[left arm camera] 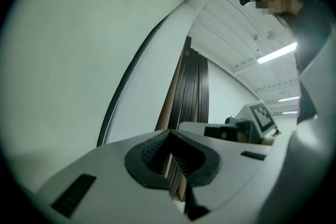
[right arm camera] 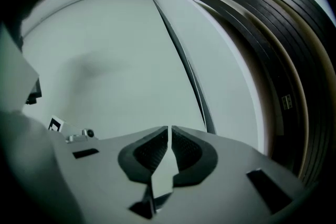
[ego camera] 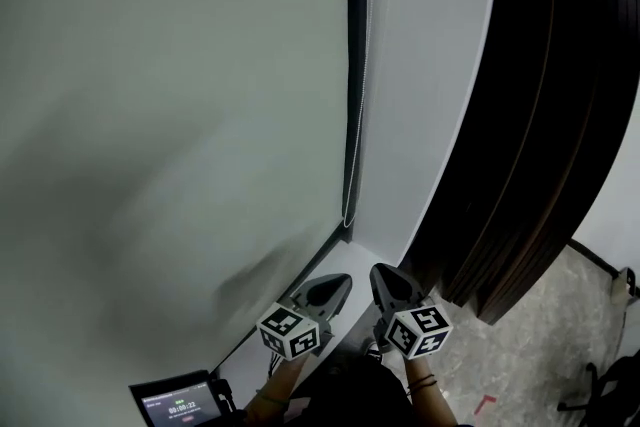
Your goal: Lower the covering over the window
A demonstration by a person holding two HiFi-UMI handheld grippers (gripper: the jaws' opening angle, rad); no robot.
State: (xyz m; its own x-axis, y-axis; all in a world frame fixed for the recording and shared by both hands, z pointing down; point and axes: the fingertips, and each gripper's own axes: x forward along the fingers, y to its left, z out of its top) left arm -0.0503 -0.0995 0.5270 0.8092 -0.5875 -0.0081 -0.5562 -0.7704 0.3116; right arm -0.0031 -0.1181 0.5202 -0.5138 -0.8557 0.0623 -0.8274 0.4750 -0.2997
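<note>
Shade fills the frame's left and centre, a pale sheet running from the top edge to the sill at lower centre. Looks fully lowered, no glass showing. Bead chain hangs along its right edge, long axis top-to-bottom, loop end pointing down. Left gripper and right gripper sit at bottom centre, both closed on nothing.

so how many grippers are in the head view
2. The left gripper is at bottom centre, pointing toward the wall. The right gripper is just to its right. Both are shut and hold nothing.
</note>
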